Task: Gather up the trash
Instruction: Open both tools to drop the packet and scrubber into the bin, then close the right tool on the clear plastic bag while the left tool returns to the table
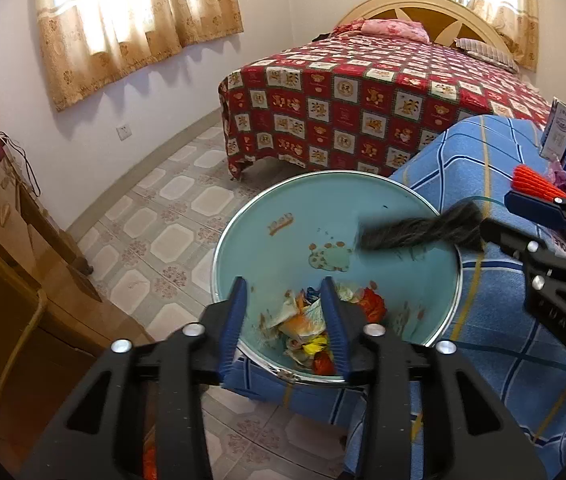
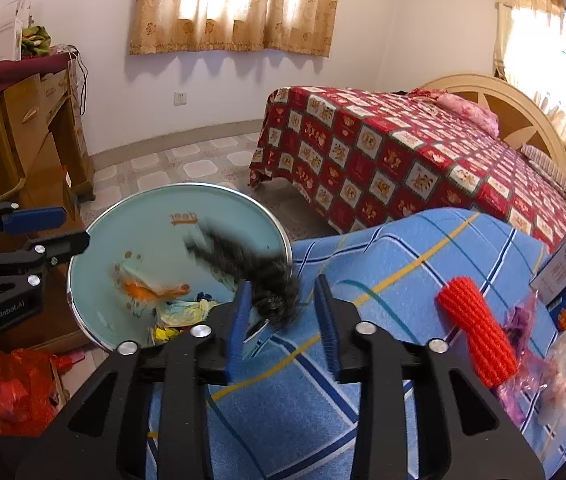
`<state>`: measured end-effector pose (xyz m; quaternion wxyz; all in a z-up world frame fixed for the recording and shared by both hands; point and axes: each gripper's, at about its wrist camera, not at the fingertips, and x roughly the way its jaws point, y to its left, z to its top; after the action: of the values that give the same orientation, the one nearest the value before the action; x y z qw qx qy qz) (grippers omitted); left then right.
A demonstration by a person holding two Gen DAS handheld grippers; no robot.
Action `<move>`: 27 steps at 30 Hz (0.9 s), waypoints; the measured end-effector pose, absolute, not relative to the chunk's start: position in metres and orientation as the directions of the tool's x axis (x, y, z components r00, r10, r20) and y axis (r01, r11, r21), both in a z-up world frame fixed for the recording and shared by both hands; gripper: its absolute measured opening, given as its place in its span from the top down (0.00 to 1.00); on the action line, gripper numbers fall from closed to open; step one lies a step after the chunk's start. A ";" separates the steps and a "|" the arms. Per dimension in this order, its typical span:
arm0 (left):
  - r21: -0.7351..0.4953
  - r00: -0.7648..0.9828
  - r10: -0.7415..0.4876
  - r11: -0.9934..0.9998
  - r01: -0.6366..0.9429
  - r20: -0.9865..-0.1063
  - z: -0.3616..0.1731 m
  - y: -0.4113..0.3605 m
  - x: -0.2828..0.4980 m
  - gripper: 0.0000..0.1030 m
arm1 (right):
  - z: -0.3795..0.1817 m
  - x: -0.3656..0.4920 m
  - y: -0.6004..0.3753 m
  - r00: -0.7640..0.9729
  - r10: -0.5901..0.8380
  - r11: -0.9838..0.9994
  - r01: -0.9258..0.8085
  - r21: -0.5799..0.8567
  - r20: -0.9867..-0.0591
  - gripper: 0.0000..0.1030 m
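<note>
A round light-blue basin [image 1: 267,216] rests half over the edge of the blue checked table [image 1: 495,320]. Crumpled wrappers [image 1: 315,320] lie piled in its near side. My left gripper [image 1: 284,284] is open over that pile; the basin's near rim runs between the finger bases, untouched by the pads. A black bristly brush [image 2: 259,276], blurred, lies across the basin's rim [image 2: 283,240] against the left finger of my right gripper [image 2: 284,282], whose jaws stand apart and do not clamp it. Seen from the left wrist, the brush [image 1: 423,232] sticks out over the basin.
On the table lie an orange-red knitted roll [image 2: 479,332], purple and clear plastic wrappers [image 2: 523,320] and small cartons [image 2: 563,264]. A bed with a red patterned cover [image 2: 403,152] stands behind. A wooden dresser [image 2: 23,140] is at the left, a red plastic bag [image 2: 15,388] on the floor.
</note>
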<state>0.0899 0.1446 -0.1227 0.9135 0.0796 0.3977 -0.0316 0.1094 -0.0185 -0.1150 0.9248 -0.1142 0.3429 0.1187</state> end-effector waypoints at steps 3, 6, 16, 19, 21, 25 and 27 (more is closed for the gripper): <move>0.122 0.673 0.004 0.984 0.128 -0.739 -0.127 0.140 0.090 0.56 | -0.115 0.105 -0.024 0.734 0.144 0.951 -0.287 -0.112 -0.663 0.58; 0.113 0.663 -0.003 0.985 0.132 -0.749 -0.131 0.137 0.089 0.42 | -0.111 0.094 -0.033 0.744 0.141 0.955 -0.275 -0.107 -0.653 0.57; 0.136 0.630 -0.019 0.971 0.198 -0.776 -0.146 0.092 0.085 0.31 | -0.098 0.021 -0.171 0.794 -0.067 0.998 0.040 -0.058 -0.604 0.52; 0.150 0.632 -0.025 0.963 0.222 -0.775 -0.145 0.070 0.084 0.27 | -0.100 0.006 -0.223 0.770 -0.177 0.982 0.182 -0.054 -0.613 0.51; 0.164 0.640 -0.020 0.960 0.226 -0.768 -0.143 0.055 0.085 0.22 | -0.104 -0.002 -0.258 0.744 -0.236 0.961 0.276 -0.035 -0.626 0.51; 0.167 0.637 -0.020 0.958 0.232 -0.771 -0.142 0.032 0.091 0.22 | -0.110 -0.003 -0.286 0.724 -0.270 0.946 0.321 -0.037 -0.635 0.46; 0.169 0.640 -0.019 0.958 0.232 -0.768 -0.141 0.021 0.094 0.22 | -0.115 0.002 -0.295 0.721 -0.260 0.948 0.319 -0.026 -0.642 0.44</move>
<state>0.0940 0.0206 -0.1409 0.8965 0.1271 0.4186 -0.0700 0.0019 -0.2952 -0.1145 0.9266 0.0431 0.3393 -0.1562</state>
